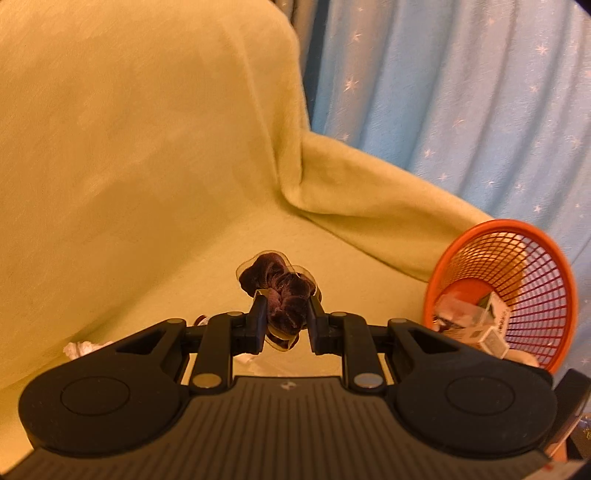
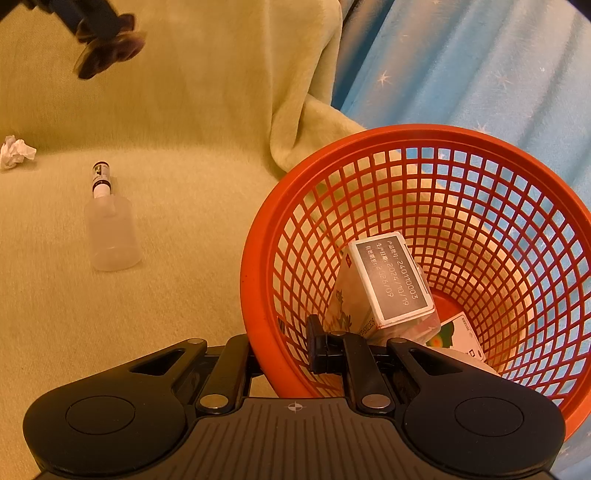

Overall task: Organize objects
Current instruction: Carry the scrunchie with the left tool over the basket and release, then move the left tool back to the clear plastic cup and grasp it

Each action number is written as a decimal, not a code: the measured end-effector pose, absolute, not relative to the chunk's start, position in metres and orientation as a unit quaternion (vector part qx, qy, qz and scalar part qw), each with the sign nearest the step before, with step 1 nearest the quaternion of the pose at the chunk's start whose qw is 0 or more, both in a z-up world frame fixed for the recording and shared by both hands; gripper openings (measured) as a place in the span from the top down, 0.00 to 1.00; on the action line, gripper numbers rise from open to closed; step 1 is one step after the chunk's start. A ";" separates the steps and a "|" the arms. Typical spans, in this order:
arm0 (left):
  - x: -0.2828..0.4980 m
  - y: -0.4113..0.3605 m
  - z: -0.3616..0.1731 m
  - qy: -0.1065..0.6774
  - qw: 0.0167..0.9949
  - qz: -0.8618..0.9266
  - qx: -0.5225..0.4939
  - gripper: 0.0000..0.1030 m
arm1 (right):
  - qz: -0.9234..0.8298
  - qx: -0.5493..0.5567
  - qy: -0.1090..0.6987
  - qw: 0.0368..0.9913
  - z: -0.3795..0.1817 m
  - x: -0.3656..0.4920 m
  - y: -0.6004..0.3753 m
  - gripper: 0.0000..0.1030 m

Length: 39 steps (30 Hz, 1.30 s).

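My left gripper [image 1: 286, 299] is shut on a dark purple velvet scrunchie [image 1: 275, 277] in a clear wrapper and holds it in the air above the sofa seat. In the right wrist view the same gripper [image 2: 99, 33] and the scrunchie [image 2: 110, 55] show blurred at the top left. My right gripper [image 2: 291, 350] is shut on the near rim of an orange mesh basket [image 2: 406, 133], one finger inside and the other hidden behind the wall. The basket [image 1: 498, 225] is tilted and holds a white box [image 2: 391, 284] and a second small box [image 2: 458, 332].
On the yellow-green sofa seat lie a clear plastic bottle [image 2: 110, 236], a small dark vial [image 2: 100, 179] and a crumpled tissue [image 2: 14, 151]. The sofa back and armrest [image 1: 369, 192] rise behind. A blue star-patterned curtain [image 1: 461, 92] hangs at the right.
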<state>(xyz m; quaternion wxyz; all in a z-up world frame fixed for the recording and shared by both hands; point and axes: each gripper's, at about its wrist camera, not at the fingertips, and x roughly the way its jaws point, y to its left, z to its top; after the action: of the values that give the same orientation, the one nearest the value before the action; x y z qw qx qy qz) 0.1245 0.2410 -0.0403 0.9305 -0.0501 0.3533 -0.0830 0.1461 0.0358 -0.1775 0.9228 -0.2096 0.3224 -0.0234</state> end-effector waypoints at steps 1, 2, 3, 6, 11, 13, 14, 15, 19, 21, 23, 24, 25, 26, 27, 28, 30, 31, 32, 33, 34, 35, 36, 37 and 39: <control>0.124 0.238 -0.038 0.352 0.930 -0.089 -0.050 0.82 | -0.023 -0.210 0.322 0.923 -0.177 0.146 0.036 0.92; 0.123 0.235 -0.035 0.351 0.930 -0.096 -0.049 0.82 | -0.023 -0.209 0.322 0.923 -0.177 0.146 0.036 0.92; 0.123 0.232 -0.034 0.350 0.930 -0.103 -0.048 0.82 | -0.024 -0.209 0.322 0.923 -0.177 0.146 0.036 0.92; 0.122 0.220 -0.029 0.348 0.927 -0.130 -0.046 0.82 | -0.024 -0.209 0.322 0.923 -0.178 0.146 0.036 0.92; 0.122 0.190 -0.018 0.347 0.918 -0.191 -0.036 0.82 | -0.024 -0.209 0.322 0.923 -0.178 0.146 0.036 0.92; 0.121 0.175 -0.012 0.345 0.911 -0.222 -0.030 0.82 | -0.024 -0.209 0.322 0.923 -0.178 0.146 0.036 0.92; 0.121 0.165 -0.009 0.343 0.908 -0.238 -0.024 0.82 | -0.024 -0.208 0.322 0.923 -0.178 0.146 0.036 0.92; 0.120 0.157 -0.006 0.340 0.905 -0.253 -0.020 0.82 | -0.024 -0.208 0.322 0.923 -0.178 0.146 0.036 0.92; 0.124 0.116 0.005 0.328 0.893 -0.307 0.000 0.80 | -0.024 -0.207 0.322 0.924 -0.178 0.146 0.036 0.92; 0.129 0.096 0.007 0.325 0.886 -0.330 0.007 0.78 | -0.025 -0.204 0.321 0.924 -0.177 0.147 0.035 0.92; 0.136 0.077 0.006 0.320 0.883 -0.343 0.013 0.65 | -0.024 -0.205 0.321 0.924 -0.177 0.148 0.036 0.92; 0.140 0.069 0.005 0.322 0.881 -0.347 0.014 0.54 | -0.024 -0.205 0.321 0.924 -0.177 0.148 0.036 0.92; 0.143 0.063 0.003 0.323 0.879 -0.352 0.014 0.54 | -0.024 -0.204 0.321 0.925 -0.177 0.148 0.036 0.92; 0.144 0.059 0.002 0.324 0.877 -0.353 0.016 0.54 | -0.024 -0.203 0.321 0.925 -0.177 0.149 0.035 0.92; 0.145 0.056 0.001 0.324 0.878 -0.352 0.019 0.54 | -0.024 -0.202 0.320 0.925 -0.177 0.149 0.035 0.92; 0.145 0.055 0.000 0.323 0.879 -0.349 0.022 0.54 | -0.024 -0.201 0.320 0.925 -0.177 0.149 0.034 0.92; 0.145 0.058 -0.002 0.324 0.882 -0.342 0.025 0.54 | -0.025 -0.201 0.320 0.925 -0.177 0.150 0.034 0.92; 0.145 0.061 -0.004 0.325 0.884 -0.335 0.027 0.54 | -0.025 -0.202 0.320 0.925 -0.178 0.150 0.035 0.92; 0.145 0.066 -0.006 0.327 0.887 -0.325 0.029 0.54 | -0.025 -0.203 0.320 0.925 -0.178 0.151 0.035 0.92; 0.145 0.074 -0.007 0.329 0.890 -0.314 0.030 0.53 | -0.024 -0.203 0.320 0.925 -0.178 0.151 0.035 0.92; 0.146 0.083 -0.009 0.330 0.894 -0.301 0.028 0.53 | -0.024 -0.203 0.320 0.925 -0.179 0.152 0.034 0.92; 0.147 0.095 -0.011 0.333 0.898 -0.287 0.023 0.53 | -0.024 -0.202 0.320 0.925 -0.179 0.152 0.034 0.92; 0.149 0.106 -0.013 0.338 0.901 -0.272 0.019 0.52 | -0.024 -0.201 0.320 0.925 -0.178 0.152 0.033 0.92; 0.150 0.119 -0.015 0.341 0.905 -0.253 0.016 0.51 | -0.024 -0.200 0.320 0.926 -0.178 0.152 0.033 0.92; 0.153 0.147 -0.018 0.347 0.913 -0.212 0.012 0.50 | -0.024 -0.200 0.319 0.926 -0.177 0.151 0.032 0.92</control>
<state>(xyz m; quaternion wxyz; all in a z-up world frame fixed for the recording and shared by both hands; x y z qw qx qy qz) 0.1530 0.1465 -0.0184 0.9134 0.0121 0.3471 -0.2124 0.1507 0.0317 -0.1774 0.9260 -0.1998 0.3193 -0.0239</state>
